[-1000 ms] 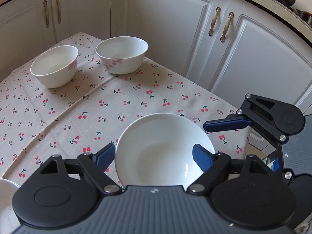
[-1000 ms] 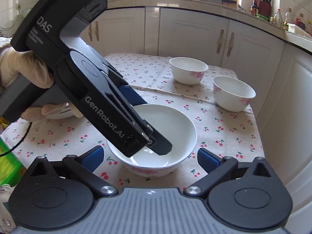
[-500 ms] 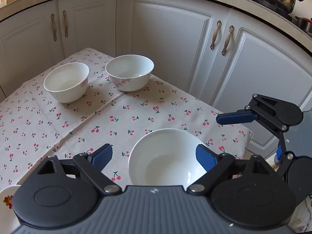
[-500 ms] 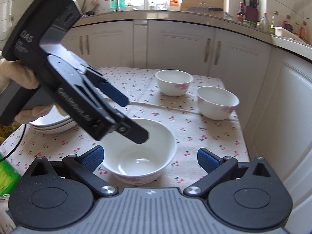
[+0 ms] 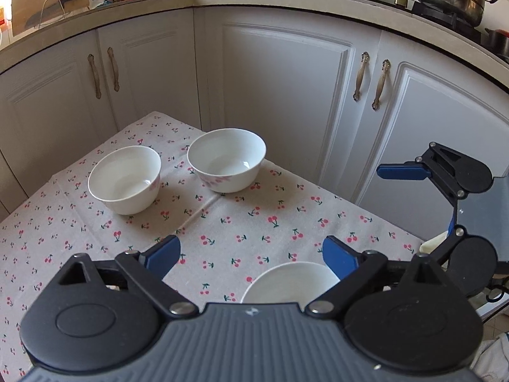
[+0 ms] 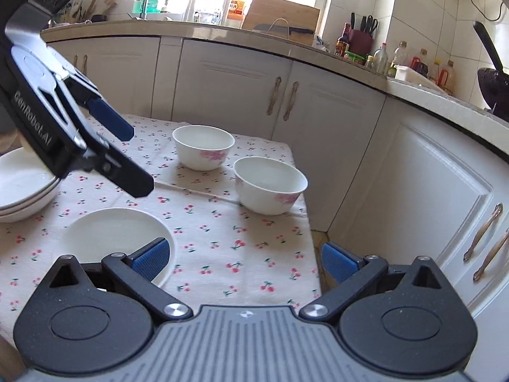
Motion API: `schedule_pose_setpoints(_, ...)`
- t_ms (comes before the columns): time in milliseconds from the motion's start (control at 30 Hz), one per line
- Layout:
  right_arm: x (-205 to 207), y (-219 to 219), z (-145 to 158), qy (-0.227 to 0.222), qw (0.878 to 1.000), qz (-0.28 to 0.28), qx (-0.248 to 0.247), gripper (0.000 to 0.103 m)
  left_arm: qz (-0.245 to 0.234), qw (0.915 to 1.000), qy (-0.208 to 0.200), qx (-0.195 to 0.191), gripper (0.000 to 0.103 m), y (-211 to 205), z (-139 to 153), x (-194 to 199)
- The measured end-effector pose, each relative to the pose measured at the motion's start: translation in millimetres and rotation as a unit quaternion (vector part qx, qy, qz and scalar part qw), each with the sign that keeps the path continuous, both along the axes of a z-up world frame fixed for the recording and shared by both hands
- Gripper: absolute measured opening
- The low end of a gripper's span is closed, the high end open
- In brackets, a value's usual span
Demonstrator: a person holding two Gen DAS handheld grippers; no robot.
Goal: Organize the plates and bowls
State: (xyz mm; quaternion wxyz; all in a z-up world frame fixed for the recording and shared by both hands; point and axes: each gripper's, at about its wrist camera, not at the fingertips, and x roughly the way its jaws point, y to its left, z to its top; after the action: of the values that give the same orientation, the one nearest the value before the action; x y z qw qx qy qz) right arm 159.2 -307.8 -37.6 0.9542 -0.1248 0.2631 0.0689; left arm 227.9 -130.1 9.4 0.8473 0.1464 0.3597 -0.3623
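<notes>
Both claws spread, empty: left gripper [image 5: 251, 251], right gripper [image 6: 243, 258]. Wide bowl [image 6: 117, 238] on cloth below, 2 small bowls [image 5: 124, 180] beyond. Glazed, prob. slippery, breakable; grip rim.

Three bowls [image 6: 266, 188] on cherry-print cloth [image 6: 222, 242]

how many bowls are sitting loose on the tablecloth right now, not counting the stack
3: the near bowl by the tablecloth's front edge, and two deeper ones at the far end, the left far bowl and the right far bowl. Others may be hidden behind the tools.
</notes>
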Motion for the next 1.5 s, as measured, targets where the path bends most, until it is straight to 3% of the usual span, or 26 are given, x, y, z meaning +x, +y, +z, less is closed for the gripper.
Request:
schedule_pose_setpoints(367, 41.9, -27.6, -4.5, 0.013, 1.0, 0.012, 0.025, 0.103, 0.008, 0.9997, -0.015, 0.02, 0.097, -33.1, 2.3, 55.2)
schedule_pose_setpoints(833, 108.2, -41.7, -18.0, 0.023, 0.998, 0.04, 0.036, 0.103, -0.017, 0.9994, 0.005, 0.028, 0.096, -80.9, -20.8, 122.3)
schedule_pose_setpoints(1233, 146.7, -40.6, -32.7, 0.033, 0.997, 0.06, 0.046, 0.103, -0.023, 0.9986, 0.026, 0.039, 0.094, -100.9, -46.8, 151.5)
schedule_pose_setpoints(1500, 160.0, -39.2, -40.4, 0.041, 0.995, 0.069, 0.051, 0.093, -0.021, 0.9983, 0.04, 0.036, 0.086, -107.7, -54.1, 166.7)
